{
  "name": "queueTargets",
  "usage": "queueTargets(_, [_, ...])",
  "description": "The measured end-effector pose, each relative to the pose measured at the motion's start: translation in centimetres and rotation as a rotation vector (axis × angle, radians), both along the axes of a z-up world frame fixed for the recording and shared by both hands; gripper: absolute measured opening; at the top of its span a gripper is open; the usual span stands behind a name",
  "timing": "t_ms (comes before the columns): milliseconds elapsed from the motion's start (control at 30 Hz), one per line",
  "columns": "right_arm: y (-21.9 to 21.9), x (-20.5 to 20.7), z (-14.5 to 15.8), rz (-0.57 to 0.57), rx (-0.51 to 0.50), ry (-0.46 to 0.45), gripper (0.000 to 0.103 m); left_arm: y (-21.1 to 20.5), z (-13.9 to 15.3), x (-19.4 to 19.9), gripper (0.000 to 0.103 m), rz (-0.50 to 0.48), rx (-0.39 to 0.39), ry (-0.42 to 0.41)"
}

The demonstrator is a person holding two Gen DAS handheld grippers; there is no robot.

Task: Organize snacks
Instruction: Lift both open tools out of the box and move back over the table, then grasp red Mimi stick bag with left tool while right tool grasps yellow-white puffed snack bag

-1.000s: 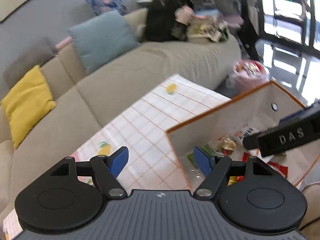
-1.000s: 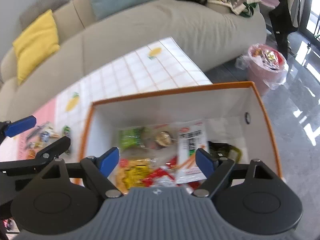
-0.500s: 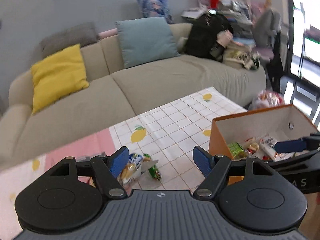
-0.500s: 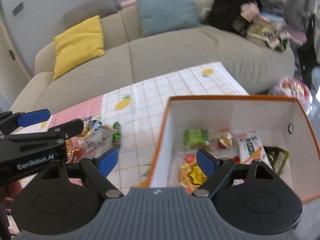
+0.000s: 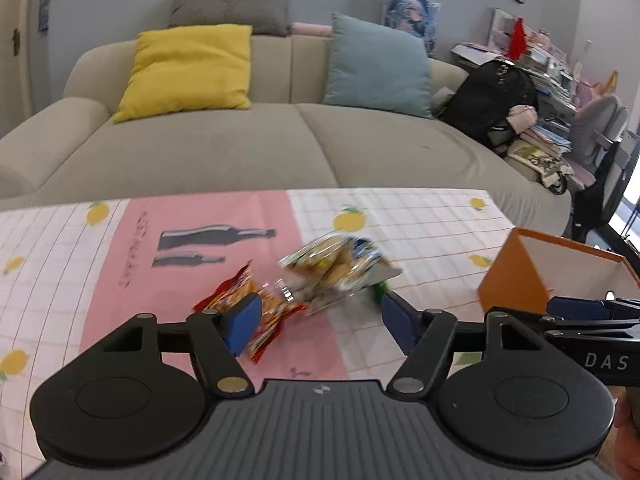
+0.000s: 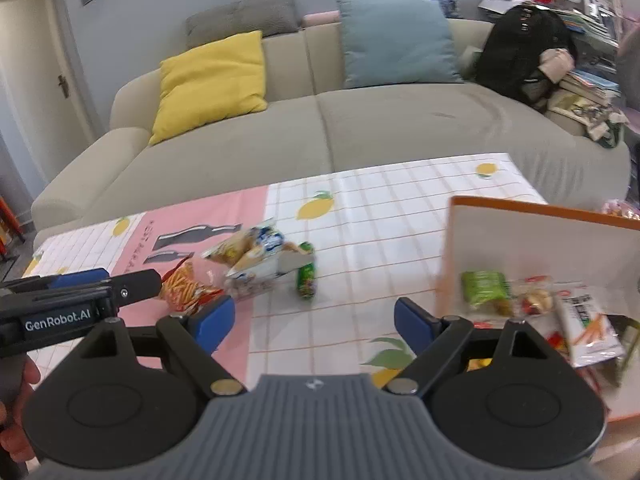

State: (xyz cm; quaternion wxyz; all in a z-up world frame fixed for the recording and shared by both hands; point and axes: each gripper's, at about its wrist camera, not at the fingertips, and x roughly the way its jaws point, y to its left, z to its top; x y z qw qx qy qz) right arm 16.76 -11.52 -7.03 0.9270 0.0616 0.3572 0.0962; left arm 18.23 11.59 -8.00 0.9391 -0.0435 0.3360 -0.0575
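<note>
Both grippers swung from orange box (image 6: 520, 204) toward snack pile (image 5: 320, 276); left gripper (image 5: 320, 322) wide, empty; right gripper (image 6: 314, 320) wide, empty.

Soft even daylight, strong fisheye edge bending, motion blur on snack packets (image 5: 336, 268)

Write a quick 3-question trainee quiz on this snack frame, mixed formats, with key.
1. True or false: the left gripper is shut on a snack packet.
2. Multiple choice: the small green packet lies
A) inside the orange box
B) on the tablecloth, right of the snack pile
C) on the sofa
3. Fill in: the pillow beside the yellow one on the sofa is ____.

Key
1. False: both it and the right gripper are open and hold nothing.
2. B
3. Light blue
</note>
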Motion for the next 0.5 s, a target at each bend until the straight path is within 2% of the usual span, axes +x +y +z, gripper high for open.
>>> queueTargets(100, [1.7, 0.5, -1.2, 0.034, -0.046, -0.010, 0.085, 1.0, -1.2, 0.2, 0.077, 0.018, -0.006, 0.019])
queueTargets(233, [3.2, 1.1, -2.7, 0.081, -0.108, -0.018, 0.084, 2.2, -2.8, 1.1, 0.076, 0.026, -0.065, 0.068])
queueTargets(333, [3.6, 1.9, -3.7, 0.102, -0.134, -0.013, 0.081, 2.4, -3.5, 1.9, 0.075, -0.004, -0.065, 0.070])
queueTargets(400, [3.8, 2.8, -4.0, 0.115, -0.138, -0.010, 0.081, 2.5, -3.7, 2.5, 0.075, -0.016, -0.049, 0.060])
queueTargets(500, [4.1, 4.2, -4.2, 0.137, -0.134, -0.010, 0.081, 3.0, -4.0, 4.0, 0.083, -0.029, -0.034, 0.074])
